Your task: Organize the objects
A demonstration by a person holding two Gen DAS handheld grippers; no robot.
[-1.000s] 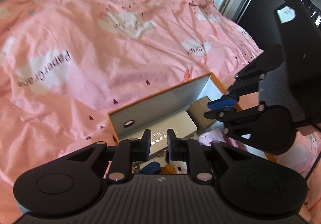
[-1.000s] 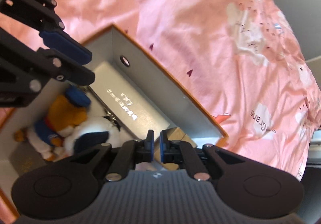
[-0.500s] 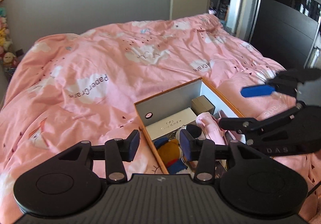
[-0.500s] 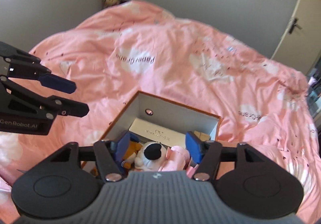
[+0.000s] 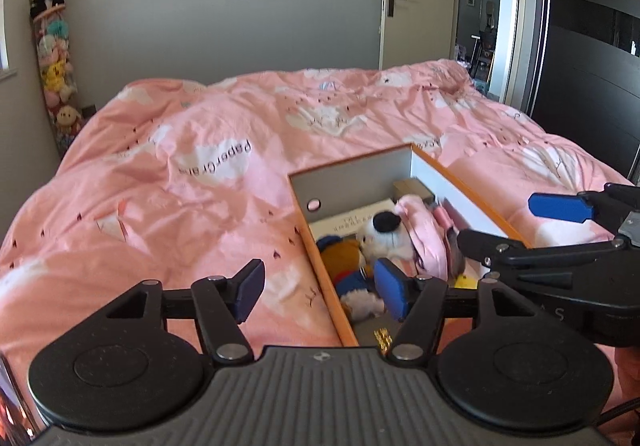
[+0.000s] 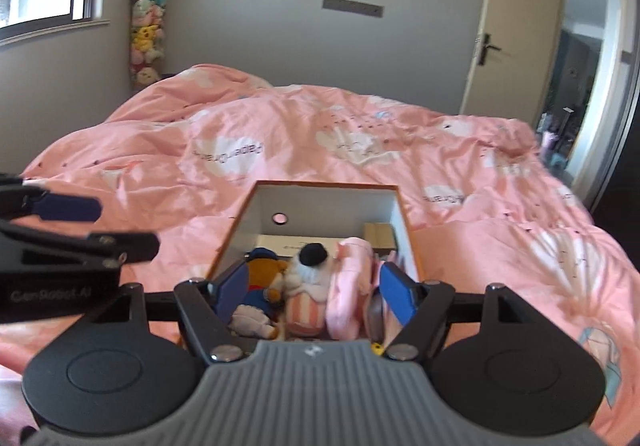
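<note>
- Both views had swung up and back from close over the box (image 5: 362, 170) to take in the whole bed (image 5: 200, 166) and the far wall; the jaws, nearly shut a second earlier, now stood wide.
- Left hand-held gripper (image 5: 320, 292) was still opening and held nothing; its pads straddled the box's left wall without touching it.
- Right hand-held gripper (image 6: 316, 290) was likewise opening, empty, hovering over the near end of the box.
- Box sat on the bed, packed with a plush duck (image 6: 262, 278), a white plush (image 6: 310, 270), a pink bundle (image 6: 352, 286) and a small carton (image 6: 378, 236).
- To finish well, I judged both grippers should withdraw level, clear of the rim, so nothing is dragged out.
- Box's long axis ran away from the cameras toward the far wall; its open top faced up.
</note>
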